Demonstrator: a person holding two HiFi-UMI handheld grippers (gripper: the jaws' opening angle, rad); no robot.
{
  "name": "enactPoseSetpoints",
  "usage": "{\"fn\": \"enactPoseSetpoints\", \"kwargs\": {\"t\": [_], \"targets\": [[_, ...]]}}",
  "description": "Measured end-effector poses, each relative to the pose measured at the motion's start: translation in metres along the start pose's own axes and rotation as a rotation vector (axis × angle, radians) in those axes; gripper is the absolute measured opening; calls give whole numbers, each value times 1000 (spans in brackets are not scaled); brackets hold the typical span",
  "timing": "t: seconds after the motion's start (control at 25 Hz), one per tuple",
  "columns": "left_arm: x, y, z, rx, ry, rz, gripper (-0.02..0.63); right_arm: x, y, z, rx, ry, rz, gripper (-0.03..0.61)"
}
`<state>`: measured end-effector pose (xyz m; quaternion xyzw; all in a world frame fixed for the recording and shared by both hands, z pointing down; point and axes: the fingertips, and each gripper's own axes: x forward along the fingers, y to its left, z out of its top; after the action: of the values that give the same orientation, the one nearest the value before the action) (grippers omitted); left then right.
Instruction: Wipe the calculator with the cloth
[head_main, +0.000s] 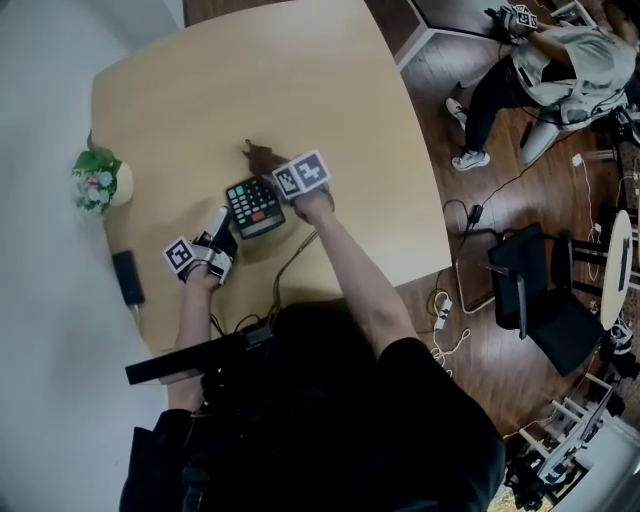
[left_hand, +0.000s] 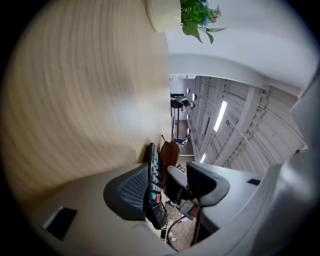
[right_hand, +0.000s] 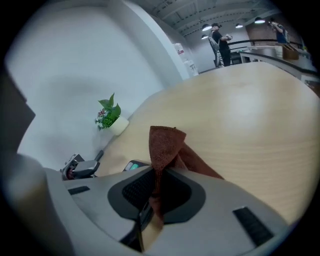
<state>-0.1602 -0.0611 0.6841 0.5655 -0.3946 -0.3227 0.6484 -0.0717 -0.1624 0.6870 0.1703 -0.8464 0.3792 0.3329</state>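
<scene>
The black calculator (head_main: 255, 207) lies on the round wooden table (head_main: 320, 90), near its front. My left gripper (head_main: 220, 240) is at the calculator's near left corner. In the left gripper view the calculator (left_hand: 152, 182) stands edge-on between the jaws, against one pad (left_hand: 125, 192), while the other pad (left_hand: 210, 185) stays apart from its key side. My right gripper (head_main: 280, 172) is just behind the calculator, shut on a brown cloth (head_main: 262, 157). In the right gripper view the cloth (right_hand: 165, 145) sticks up out of the closed jaws of the right gripper (right_hand: 155, 192).
A small potted plant (head_main: 100, 182) stands at the table's left edge, with a flat black device (head_main: 128, 277) near the front left. On the floor to the right are a black chair (head_main: 540, 290) and cables. A seated person (head_main: 560, 65) is at the far right.
</scene>
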Motion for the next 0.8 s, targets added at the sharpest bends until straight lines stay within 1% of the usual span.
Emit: {"fn": "enactPoseSetpoints", "kwargs": {"t": [0.12,0.28,0.36,0.4,0.44,0.52,0.64,0.68,0.72,0.8], "targets": [[2,-2,1,-7,-9,0,252,-21,14,-30,90,-17,30,43],[2,-4,1,-28,-26,-11,252,-55,37,-88,204,1,83,43],[2,-4,1,-23,-22,-12,252,-70,46,-109,229,14,100,43],[2,-3,1,-19,-21,-12,252,-76,45,-111,226,10,93,43],[3,-4,2,-17,-21,-13,252,-81,42,-107,211,-4,78,43],[3,-5,2,-17,-24,-18,252,-83,31,-79,159,-56,40,43],[3,-3,1,-15,-28,-16,252,-70,11,-15,74,-159,-4,43],[3,-2,1,-14,-29,-15,247,-62,5,5,49,-178,-16,43],[2,-2,1,-12,-30,-14,247,-51,0,21,24,-178,-29,43],[3,-1,1,-12,-31,-15,244,-27,-10,32,-31,-112,-54,43]]}}
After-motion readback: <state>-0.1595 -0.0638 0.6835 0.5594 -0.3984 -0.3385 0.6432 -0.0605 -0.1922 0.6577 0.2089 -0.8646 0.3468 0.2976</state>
